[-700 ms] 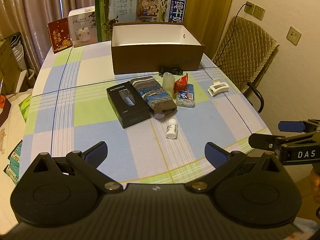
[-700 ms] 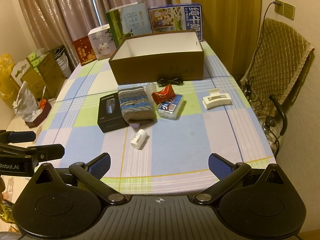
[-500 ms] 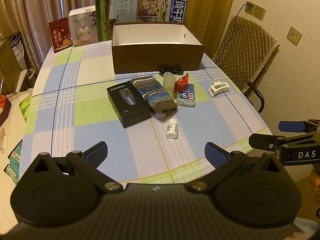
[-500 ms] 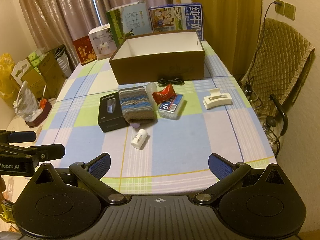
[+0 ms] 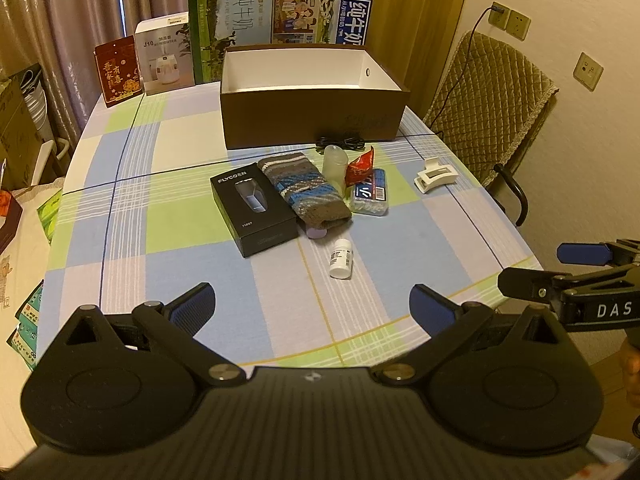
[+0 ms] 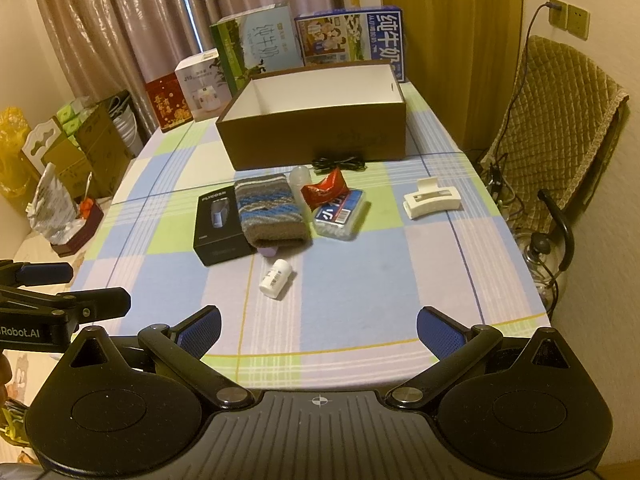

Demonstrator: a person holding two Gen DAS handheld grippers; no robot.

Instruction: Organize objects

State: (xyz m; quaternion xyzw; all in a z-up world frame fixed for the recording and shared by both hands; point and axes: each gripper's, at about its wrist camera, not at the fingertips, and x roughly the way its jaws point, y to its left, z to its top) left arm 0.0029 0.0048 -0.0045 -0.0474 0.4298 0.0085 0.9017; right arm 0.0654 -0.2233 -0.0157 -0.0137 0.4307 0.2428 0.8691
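Left claw (image 5: 312, 308): fingers wide apart, empty, above the near edge of the desk (image 5: 180, 216), which wears a checked cloth

Right claw (image 6: 318, 330): fingers wide apart, empty, above the same near edge; it also shows at the right border of the left wrist view

Brown box (image 5: 312, 120): open, white inside, nothing visible in it, at the far middle of the desk

Black cable (image 5: 340, 145): coiled against the box's near wall

Black carton (image 5: 254, 208): flat at the centre of the desk, left end of the cluster

Striped sock (image 5: 306, 192): lies touching the carton's right side, its near end over a small purple item (image 5: 317, 233)

Clear bottle (image 5: 334, 164): right of the sock, upright or tilted I cannot tell

Red packet (image 5: 360, 168): rests on the far end of a blue-labelled clear case (image 5: 370, 196)

White pill bottle (image 5: 341, 259): on its side, alone, nearer the front edge than the cluster

White hair clip (image 5: 434, 176): apart from the rest, toward the right edge

Four cartons (image 5: 232, 28): stand in a row along the far edge, behind and left of the brown box

Padded chair (image 5: 488, 92): beside the right edge
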